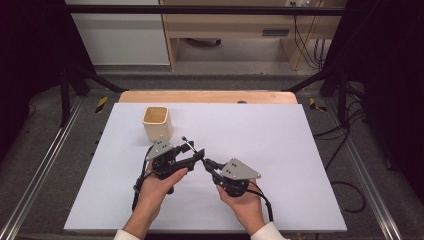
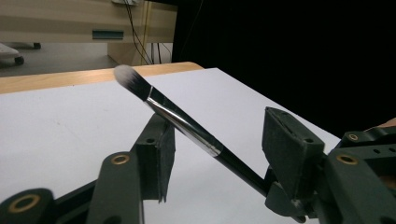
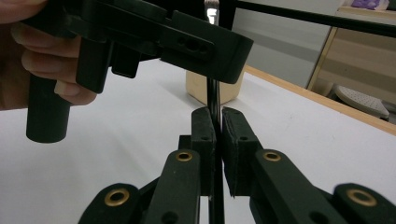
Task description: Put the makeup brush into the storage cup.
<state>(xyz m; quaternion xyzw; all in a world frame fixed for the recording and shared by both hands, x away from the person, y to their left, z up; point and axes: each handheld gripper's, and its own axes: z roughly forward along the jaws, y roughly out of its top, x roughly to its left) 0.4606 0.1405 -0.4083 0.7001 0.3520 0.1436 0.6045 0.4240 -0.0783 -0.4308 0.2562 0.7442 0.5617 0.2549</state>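
Note:
A slim makeup brush (image 1: 186,142) with a black handle, silver ferrule and pale bristles (image 2: 126,75) slants up over the middle of the white table top (image 1: 280,150). My right gripper (image 1: 206,162) is shut on the lower end of its handle (image 3: 214,100), both pads pressed flat against it. My left gripper (image 1: 192,150) is held beside it, and the brush (image 2: 182,121) runs through the gap between its jaws. Those jaws stand apart, with clear space to the right-hand pad (image 2: 289,144). A hand holds each gripper.
A small wooden cup (image 1: 157,122), square-sided and open at the top, stands upright on the table just beyond the left gripper; it also appears behind the brush in the right gripper view (image 3: 226,93). A wooden edge (image 1: 207,96) runs along the far side.

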